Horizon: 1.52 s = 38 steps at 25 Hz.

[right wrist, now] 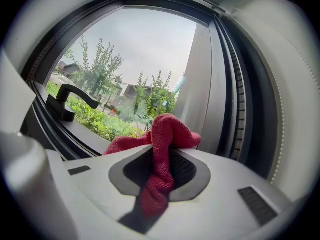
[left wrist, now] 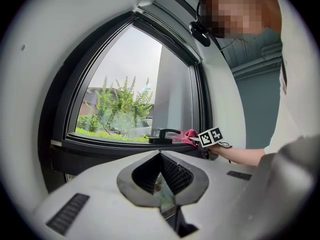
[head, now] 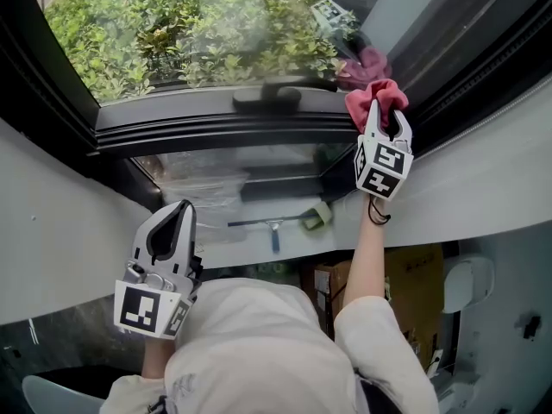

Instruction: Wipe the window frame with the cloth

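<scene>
Red cloth bunched at the lower right corner of the window frame, near the handle. Right gripper clamped on it. Left gripper closed on nothing, held low. Step: wiping, likely at its start. Next: press the cloth onto the rail and drag it toward the handle.

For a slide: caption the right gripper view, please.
Right gripper, shut on a crumpled red cloth, at the dark window frame.

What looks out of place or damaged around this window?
Nothing looks damaged or spilled. The only stray things are a squeegee and crumpled clear plastic lying on the ledge below the window frame. The right tongs grip the red cloth normally.
</scene>
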Each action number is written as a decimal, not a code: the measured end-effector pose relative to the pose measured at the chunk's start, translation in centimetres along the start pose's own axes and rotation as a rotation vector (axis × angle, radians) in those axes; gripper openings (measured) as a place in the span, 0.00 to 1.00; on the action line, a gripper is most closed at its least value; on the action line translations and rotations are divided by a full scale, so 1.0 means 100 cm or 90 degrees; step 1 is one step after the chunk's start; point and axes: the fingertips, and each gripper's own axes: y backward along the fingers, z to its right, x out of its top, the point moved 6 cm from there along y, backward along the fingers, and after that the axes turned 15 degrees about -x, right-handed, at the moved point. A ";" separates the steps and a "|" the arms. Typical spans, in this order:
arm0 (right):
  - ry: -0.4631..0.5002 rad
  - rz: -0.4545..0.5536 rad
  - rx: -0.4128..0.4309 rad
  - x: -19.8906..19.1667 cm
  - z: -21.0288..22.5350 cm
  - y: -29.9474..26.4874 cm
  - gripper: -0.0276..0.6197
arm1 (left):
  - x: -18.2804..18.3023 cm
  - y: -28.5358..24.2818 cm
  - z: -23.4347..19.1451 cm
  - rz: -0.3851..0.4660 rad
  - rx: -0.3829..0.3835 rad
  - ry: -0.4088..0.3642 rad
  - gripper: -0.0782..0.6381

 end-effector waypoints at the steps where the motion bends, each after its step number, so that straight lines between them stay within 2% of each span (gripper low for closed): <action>1: 0.000 0.000 0.001 0.000 -0.001 0.001 0.17 | 0.000 0.001 0.000 -0.001 0.001 -0.001 0.12; 30: 0.015 -0.003 0.028 0.023 -0.053 0.024 0.17 | 0.002 0.030 -0.020 0.007 0.012 -0.005 0.12; 36: 0.010 -0.012 0.029 0.026 -0.063 0.029 0.17 | 0.005 0.032 -0.017 -0.017 0.000 -0.067 0.12; 38: 0.010 -0.014 0.029 0.028 -0.066 0.030 0.17 | 0.005 0.033 -0.018 -0.016 -0.005 -0.068 0.12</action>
